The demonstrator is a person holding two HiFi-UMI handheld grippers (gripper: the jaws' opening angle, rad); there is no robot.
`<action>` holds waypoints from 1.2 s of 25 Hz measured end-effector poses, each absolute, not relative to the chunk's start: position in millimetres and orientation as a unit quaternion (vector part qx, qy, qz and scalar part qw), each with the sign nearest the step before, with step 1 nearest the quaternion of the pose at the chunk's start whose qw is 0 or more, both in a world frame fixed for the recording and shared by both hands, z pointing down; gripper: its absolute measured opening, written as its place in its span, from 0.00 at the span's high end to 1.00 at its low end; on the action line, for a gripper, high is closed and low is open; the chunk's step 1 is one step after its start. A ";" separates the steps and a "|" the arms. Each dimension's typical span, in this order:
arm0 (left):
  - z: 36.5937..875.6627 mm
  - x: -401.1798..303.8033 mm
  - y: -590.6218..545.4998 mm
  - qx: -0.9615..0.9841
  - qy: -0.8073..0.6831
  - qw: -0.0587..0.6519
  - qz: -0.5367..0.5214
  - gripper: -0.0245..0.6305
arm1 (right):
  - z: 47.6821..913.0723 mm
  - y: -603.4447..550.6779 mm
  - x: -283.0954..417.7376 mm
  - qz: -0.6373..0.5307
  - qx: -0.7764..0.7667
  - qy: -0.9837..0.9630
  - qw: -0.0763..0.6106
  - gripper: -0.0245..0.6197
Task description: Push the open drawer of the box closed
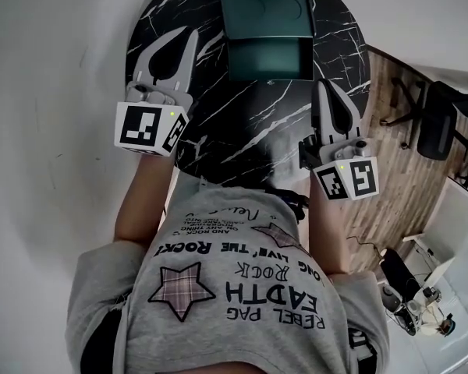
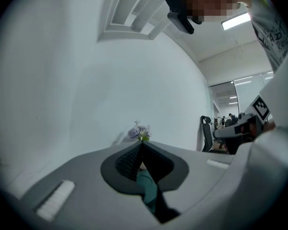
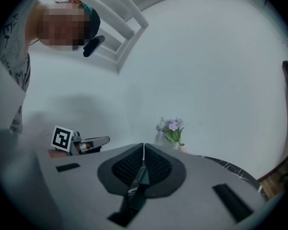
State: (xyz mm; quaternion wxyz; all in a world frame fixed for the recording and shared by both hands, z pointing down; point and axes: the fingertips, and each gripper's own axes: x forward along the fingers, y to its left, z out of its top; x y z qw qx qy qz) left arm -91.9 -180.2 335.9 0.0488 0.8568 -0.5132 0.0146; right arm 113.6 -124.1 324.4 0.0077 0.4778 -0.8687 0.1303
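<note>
The round black marble table [image 1: 242, 131] is cut off at its far rim by the picture's top edge. Near that far edge sits the dark teal box [image 1: 267, 14], with its drawer [image 1: 270, 59] pulled out toward you. The drawer's long side runs left to right. Your left gripper [image 2: 143, 144] is at the table's left edge and your right gripper [image 3: 144, 145] is at the near right. Both have their jaws closed together on nothing. From the gripper views the box is barely visible, and small purple flowers [image 3: 170, 127] show beyond the tips.
</note>
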 end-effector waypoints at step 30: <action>517.8 -60.8 -287.9 0.824 -0.522 0.156 0.156 0.94 | 388.5 -171.2 123.4 0.168 0.489 -0.855 0.042 0.94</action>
